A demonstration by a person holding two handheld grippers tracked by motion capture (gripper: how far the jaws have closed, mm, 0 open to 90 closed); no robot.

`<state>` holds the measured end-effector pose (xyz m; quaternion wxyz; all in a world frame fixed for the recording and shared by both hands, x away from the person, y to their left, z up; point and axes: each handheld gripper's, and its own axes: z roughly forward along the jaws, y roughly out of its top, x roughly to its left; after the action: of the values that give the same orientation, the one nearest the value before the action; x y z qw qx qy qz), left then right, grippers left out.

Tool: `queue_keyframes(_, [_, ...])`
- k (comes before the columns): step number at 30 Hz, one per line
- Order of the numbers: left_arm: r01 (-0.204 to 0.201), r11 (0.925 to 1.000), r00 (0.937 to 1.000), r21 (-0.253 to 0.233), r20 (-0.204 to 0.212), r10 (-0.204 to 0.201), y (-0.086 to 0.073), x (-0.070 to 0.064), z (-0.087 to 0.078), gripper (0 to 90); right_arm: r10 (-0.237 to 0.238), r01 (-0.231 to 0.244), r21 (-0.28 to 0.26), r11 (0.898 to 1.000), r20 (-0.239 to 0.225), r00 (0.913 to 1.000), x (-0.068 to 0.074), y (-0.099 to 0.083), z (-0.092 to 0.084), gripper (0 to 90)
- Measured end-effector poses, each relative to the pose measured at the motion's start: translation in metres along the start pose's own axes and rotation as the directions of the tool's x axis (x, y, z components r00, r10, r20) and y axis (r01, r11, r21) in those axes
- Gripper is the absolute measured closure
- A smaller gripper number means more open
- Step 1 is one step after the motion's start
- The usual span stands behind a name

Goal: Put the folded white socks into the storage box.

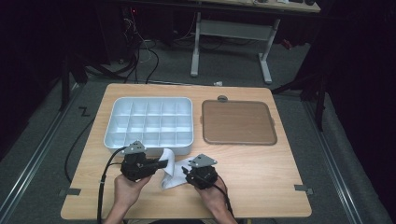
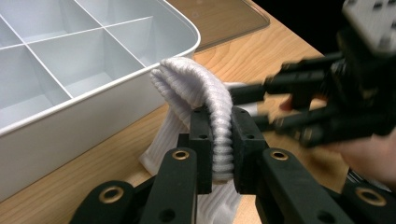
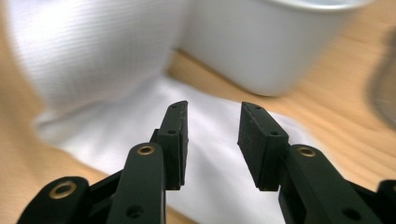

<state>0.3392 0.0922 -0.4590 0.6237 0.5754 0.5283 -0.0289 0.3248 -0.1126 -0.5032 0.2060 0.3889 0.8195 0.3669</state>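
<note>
1. Near the table's point(image 1: 261, 186) front edge, the left gripper point(image 1: 161, 164) is pinching a white sock's point(image 1: 169, 169) ribbed cuff, lifting it just beside the white divided tray point(image 1: 148, 122).
2. Further right, the sock's foot is lying flat on the wood.
3. Over it, the right gripper point(image 1: 186, 171) is hovering, jaws spread, gripping nothing.

Table evenly lit, surroundings dark; right gripper view blurred.

Probably a lab, dark curtains point(image 1: 364, 70), floor cables point(image 1: 140, 56)
</note>
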Motion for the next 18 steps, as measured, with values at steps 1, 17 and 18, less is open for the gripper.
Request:
queue_keyframes(1, [0.003, 1.0, 1.0, -0.002, 0.002, -0.003, 0.0, 0.0, 0.0, 81.2, 0.007, -0.007, -0.004, 1.0, 0.014, 0.9999, -0.007, -0.001, -0.004, 63.3])
queue_keyframes(17, [-0.015, 0.9998, 0.9999, 0.016, -0.007, 0.016, -0.005, -0.002, 0.006, 81.2, 0.08, -0.081, 0.075, 0.994, 0.018, 0.9967, -0.05, -0.026, -0.007, 79.2])
queue_keyframes(18, [-0.02, 0.9996, 0.9997, 0.019, -0.01, 0.02, -0.005, -0.001, 0.007, 81.2, 0.08, -0.08, 0.074, 0.994, 0.015, 0.9967, -0.048, -0.027, -0.007, 80.2])
